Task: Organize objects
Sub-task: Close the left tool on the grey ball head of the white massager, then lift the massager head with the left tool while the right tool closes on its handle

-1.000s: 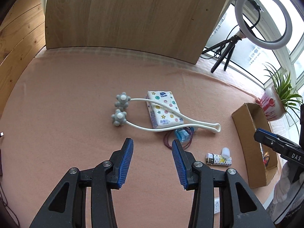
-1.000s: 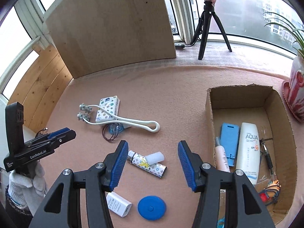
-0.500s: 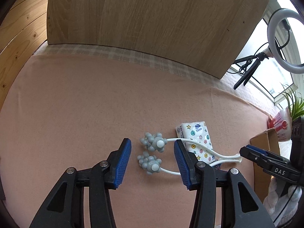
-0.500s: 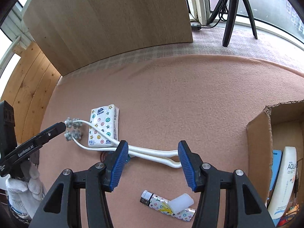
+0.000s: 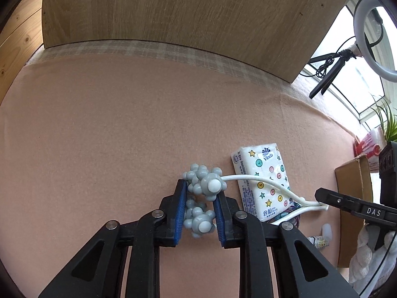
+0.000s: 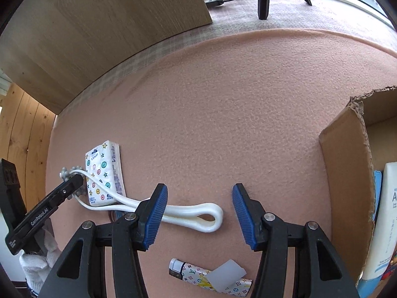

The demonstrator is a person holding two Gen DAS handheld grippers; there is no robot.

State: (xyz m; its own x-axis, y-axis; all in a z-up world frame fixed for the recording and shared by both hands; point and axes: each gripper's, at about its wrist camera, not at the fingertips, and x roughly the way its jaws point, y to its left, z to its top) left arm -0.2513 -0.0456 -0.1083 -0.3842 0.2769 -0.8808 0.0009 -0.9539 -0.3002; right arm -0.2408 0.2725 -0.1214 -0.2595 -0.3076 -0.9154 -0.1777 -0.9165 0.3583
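A white Y-shaped massage roller lies on the pink cloth, its grey knobbed heads at the left and its looped handle at the right. My left gripper has its jaws closed in around the roller heads, the blue pads touching them. My right gripper is open, its jaws on either side of the handle loop, just above it. A Vinda tissue pack lies under the roller's arms; it also shows in the right wrist view.
A cardboard box with a white sunscreen bottle stands at the right. A patterned lighter lies near the front. A wooden board stands at the back. A ring light tripod and a potted plant are far right.
Both grippers moved forward and down to the roller. The left jaws closed in on the knobbed heads. The right gripper came over the handle loop, still open.
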